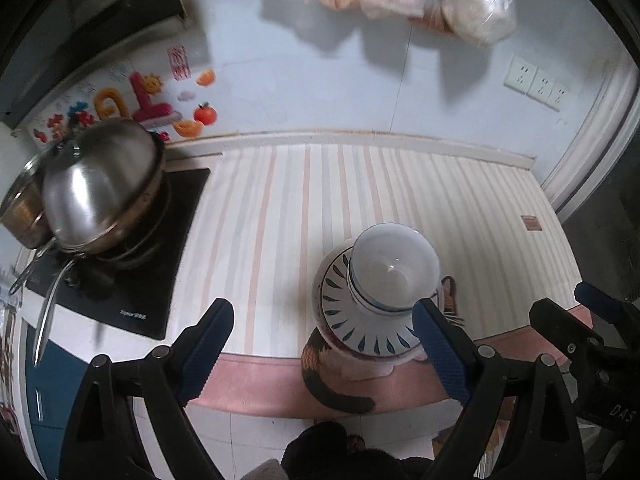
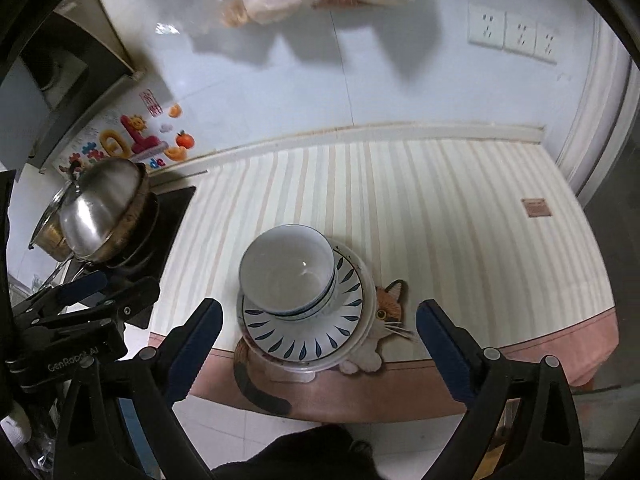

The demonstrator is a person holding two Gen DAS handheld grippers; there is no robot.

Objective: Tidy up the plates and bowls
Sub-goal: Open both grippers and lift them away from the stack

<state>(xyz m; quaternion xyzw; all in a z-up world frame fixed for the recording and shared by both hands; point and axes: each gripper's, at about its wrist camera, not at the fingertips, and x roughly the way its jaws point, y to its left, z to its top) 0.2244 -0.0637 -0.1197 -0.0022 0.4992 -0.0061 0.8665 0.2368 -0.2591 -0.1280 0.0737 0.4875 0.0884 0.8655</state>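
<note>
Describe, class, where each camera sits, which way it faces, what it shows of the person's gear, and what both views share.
Left wrist: on the left tool, looking forward and down at the counter; its open fingers frame the view, the right tool at right.
Right wrist: on the right tool, same direction; open fingers, the left tool at left.
Shared: bowl on plates, pot, sockets.

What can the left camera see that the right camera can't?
Only the left camera shows the long pan handles by the stove, and the right tongs from the side.

Only the right camera shows the cat's face on the cloth, and the left tongs from the side.

Both show the bowl sitting on the stacked plates, the shiny pot lid, the wall sockets and the striped cloth. Both tongs are open and empty.
</note>
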